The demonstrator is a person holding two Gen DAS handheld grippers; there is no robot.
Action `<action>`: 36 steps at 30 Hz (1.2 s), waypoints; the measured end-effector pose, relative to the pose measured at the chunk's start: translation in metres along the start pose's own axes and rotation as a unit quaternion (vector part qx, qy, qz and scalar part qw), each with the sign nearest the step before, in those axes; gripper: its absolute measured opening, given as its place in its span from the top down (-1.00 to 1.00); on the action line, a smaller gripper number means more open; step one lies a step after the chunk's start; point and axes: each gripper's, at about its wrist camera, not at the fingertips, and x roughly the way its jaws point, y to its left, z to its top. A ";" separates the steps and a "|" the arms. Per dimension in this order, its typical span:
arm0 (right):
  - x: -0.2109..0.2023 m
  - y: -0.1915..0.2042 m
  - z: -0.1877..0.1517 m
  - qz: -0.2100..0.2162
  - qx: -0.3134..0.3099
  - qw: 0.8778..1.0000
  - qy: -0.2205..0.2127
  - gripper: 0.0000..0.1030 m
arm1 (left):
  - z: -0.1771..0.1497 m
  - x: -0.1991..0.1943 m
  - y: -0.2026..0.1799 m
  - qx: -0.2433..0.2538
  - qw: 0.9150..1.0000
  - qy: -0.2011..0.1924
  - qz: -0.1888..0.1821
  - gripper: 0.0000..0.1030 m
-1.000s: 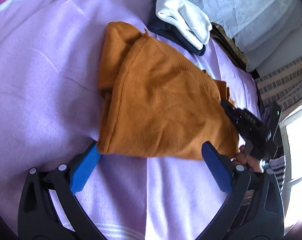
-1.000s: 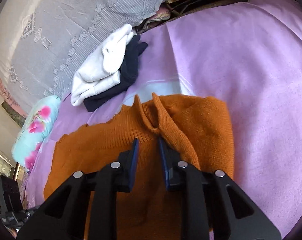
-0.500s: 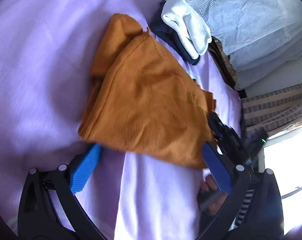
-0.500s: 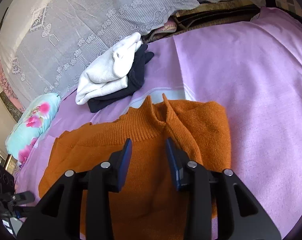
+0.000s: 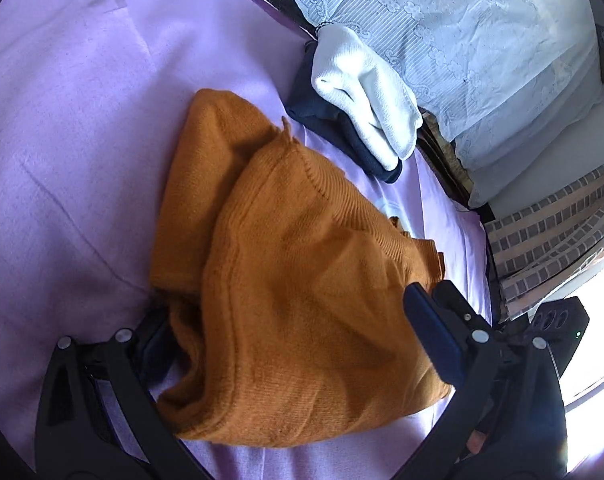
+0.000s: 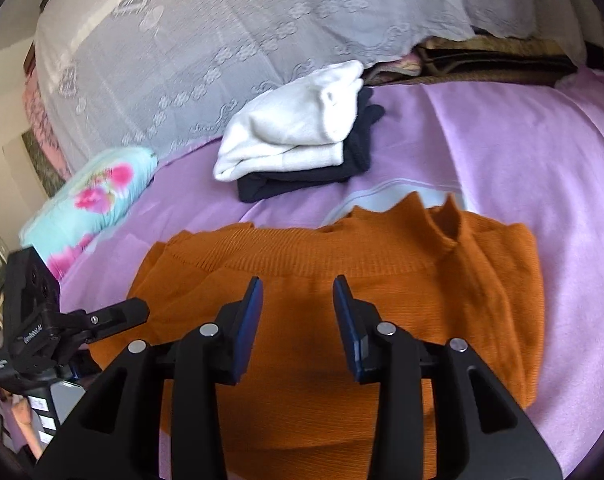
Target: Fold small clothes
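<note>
I'm hovering both grippers over the orange knit sweater (image 6: 342, 320), centre frame on the purple bedsheet (image 6: 522, 140). R gripper (image 6: 297, 320) and L gripper (image 5: 285, 352) gaping, empty (soft, floppy knit; I'd pinch the ribbed hem).

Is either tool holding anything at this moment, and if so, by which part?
Nothing is held. The right tool hangs open above the orange sweater. The left tool is spread wide around the sweater's folded end, not clamped.

Ribbed matt knit sweater (image 6: 342, 320); smooth sheet (image 6: 542, 160)
</note>
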 end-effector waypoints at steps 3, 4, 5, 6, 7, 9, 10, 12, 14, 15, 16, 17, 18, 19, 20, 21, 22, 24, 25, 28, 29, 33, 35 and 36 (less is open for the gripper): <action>0.006 0.012 -0.002 -0.008 -0.023 1.000 0.010 0.26 | 0.000 0.001 -0.002 0.006 1.000 0.002 0.008 -0.96; 0.007 0.016 -0.004 -0.009 -0.032 0.999 0.013 0.26 | 0.000 0.001 -0.002 0.006 1.000 0.003 0.008 -0.96; 0.010 0.019 -0.006 -0.012 -0.043 0.999 0.019 0.23 | 0.000 0.001 -0.002 0.006 1.000 0.003 0.009 -0.96; 0.018 0.024 -0.009 -0.025 -0.065 0.996 0.046 0.18 | 0.000 0.001 -0.001 0.006 1.000 0.002 0.010 -0.96; 0.026 0.028 -0.012 -0.033 -0.081 0.994 0.065 0.12 | -0.001 0.001 -0.001 0.006 1.000 0.001 0.011 -0.96; 0.031 0.033 -0.016 -0.048 -0.104 0.991 0.069 0.08 | -0.001 0.002 -0.003 0.010 1.000 0.001 0.017 -0.93; 0.032 0.036 -0.017 -0.056 -0.115 0.989 0.072 0.05 | -0.002 0.002 -0.004 0.013 1.000 -0.001 0.024 -0.89; 0.033 0.038 -0.020 -0.058 -0.125 0.988 0.073 0.01 | -0.003 0.002 -0.007 0.023 0.998 -0.007 0.051 -0.61; 0.025 0.033 -0.019 -0.045 -0.114 0.991 0.061 0.00 | -0.004 0.002 -0.008 0.032 0.997 -0.010 0.073 -0.33; 0.020 0.032 -0.020 -0.042 -0.110 0.992 0.054 0.00 | -0.004 0.002 -0.007 0.033 0.996 -0.012 0.082 -0.23; 0.011 0.032 -0.022 -0.039 -0.111 0.992 0.048 0.00 | -0.003 0.001 -0.005 0.031 0.996 -0.013 0.082 -0.22; 0.005 0.034 -0.026 -0.039 -0.117 0.991 0.046 0.00 | -0.003 0.000 -0.003 0.027 0.996 -0.013 0.079 -0.18; -0.001 0.036 -0.029 -0.041 -0.124 0.991 0.042 -0.01 | -0.002 -0.001 -0.001 0.024 0.997 -0.013 0.077 -0.15; -0.007 0.038 -0.032 -0.045 -0.133 0.989 0.035 -0.01 | -0.002 -0.002 0.000 0.022 0.997 -0.013 0.075 -0.14; -0.012 0.040 -0.036 -0.050 -0.138 0.989 0.028 -0.01 | -0.002 -0.003 0.001 0.021 0.997 -0.014 0.074 -0.13; -0.015 0.042 -0.038 -0.054 -0.142 0.988 0.025 -0.01 | -0.002 -0.003 0.002 0.020 0.997 -0.014 0.074 -0.11; -0.013 0.045 -0.042 -0.067 -0.158 0.985 0.036 -0.03 | -0.002 -0.004 0.001 0.019 0.997 -0.015 0.074 -0.10; 0.000 0.049 -0.051 -0.085 -0.186 0.976 0.074 -0.15 | -0.002 -0.004 0.002 0.019 0.997 -0.017 0.075 -0.03; 0.006 0.051 -0.053 -0.089 -0.195 0.973 0.085 -0.18 | -0.002 -0.005 0.001 0.019 0.997 -0.018 0.076 0.02; 0.006 0.050 -0.053 -0.089 -0.193 0.973 0.086 -0.20 | -0.004 -0.007 -0.001 0.028 0.997 -0.022 0.072 0.37; 0.006 0.050 -0.053 -0.089 -0.193 0.973 0.086 -0.21 | -0.004 -0.007 -0.003 0.034 0.997 -0.023 0.073 0.43; -0.007 0.047 -0.051 -0.079 -0.182 0.978 0.061 -0.22 | -0.008 -0.010 -0.013 0.060 0.994 -0.035 0.087 0.56; -0.017 0.043 -0.048 -0.076 -0.169 0.982 0.039 -0.22 | -0.009 -0.012 -0.016 0.070 0.993 -0.040 0.092 0.57; -0.019 0.042 -0.047 -0.075 -0.165 0.983 0.034 -0.22 | -0.009 -0.012 -0.017 0.072 0.992 -0.042 0.094 0.57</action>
